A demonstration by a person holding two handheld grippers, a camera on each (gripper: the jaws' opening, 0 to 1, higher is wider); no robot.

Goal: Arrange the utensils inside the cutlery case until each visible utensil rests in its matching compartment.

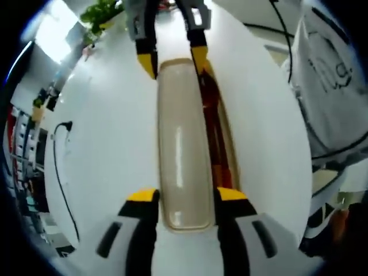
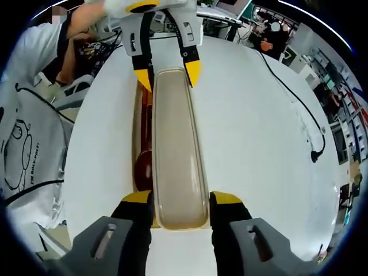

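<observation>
Two tools meet at one long case on the white desk (image 1: 103, 149), each straddling an opposite end of its beige lid (image 1: 181, 144). The lid sits slid to one side, so a strip of the case (image 2: 138, 144) lies uncovered; dark reddish utensils (image 2: 144, 164) rest in that strip, though which ones I cannot tell. The case lies out in the open middle of the desk, well apart from the black cable (image 1: 60, 172) near one edge.

I'd judge the step in hand is handling the lid, getting it off to reach the compartments. The next move calls for both ends to lift level and together.

The left tool (image 1: 187, 195) stands narrow, tips just beside the lid's end. The right tool (image 2: 181, 198) stands likewise at the other end. Whether either truly pinches, I cannot tell.
</observation>
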